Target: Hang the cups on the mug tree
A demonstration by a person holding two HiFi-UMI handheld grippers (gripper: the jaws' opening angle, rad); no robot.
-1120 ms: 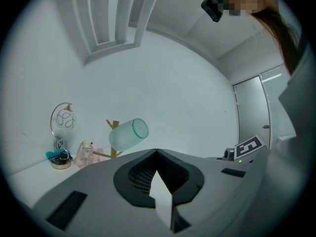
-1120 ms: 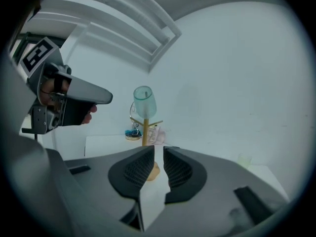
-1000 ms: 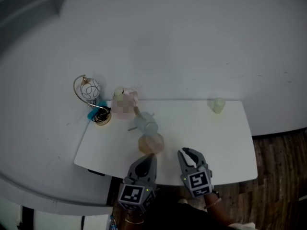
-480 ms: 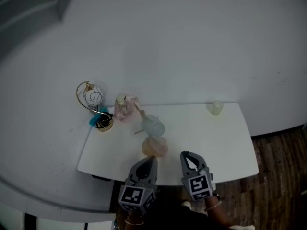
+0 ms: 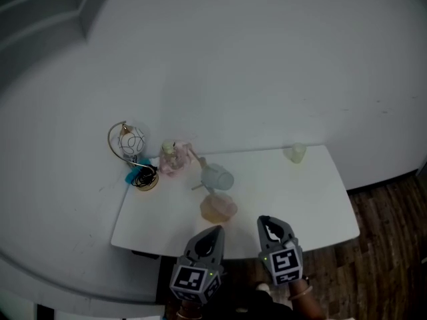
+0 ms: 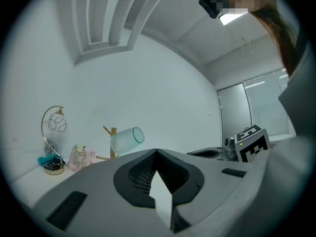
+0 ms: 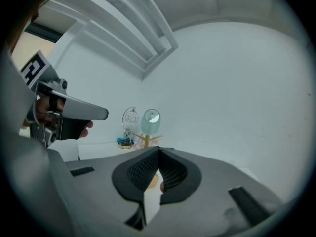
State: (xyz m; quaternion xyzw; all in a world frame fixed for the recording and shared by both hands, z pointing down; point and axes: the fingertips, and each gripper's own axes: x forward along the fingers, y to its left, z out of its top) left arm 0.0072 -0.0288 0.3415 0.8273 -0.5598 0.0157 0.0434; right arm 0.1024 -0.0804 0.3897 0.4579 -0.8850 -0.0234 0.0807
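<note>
Left tongs (image 5: 213, 233) and right tongs (image 5: 273, 226) are sitting farther back from the peach cup (image 5: 218, 207) than a second ago, both pinching shut on nothing at the table's (image 5: 293, 199) near edge. Three cups are showing. The peach cup is lying at 12 o'clock of the left tongs. Just beyond it, a teal cup (image 5: 217, 177) is hanging on the one mug tree (image 6: 113, 141). A pale yellow cup (image 5: 297, 153) is standing at 1 o'clock, well apart.
</note>
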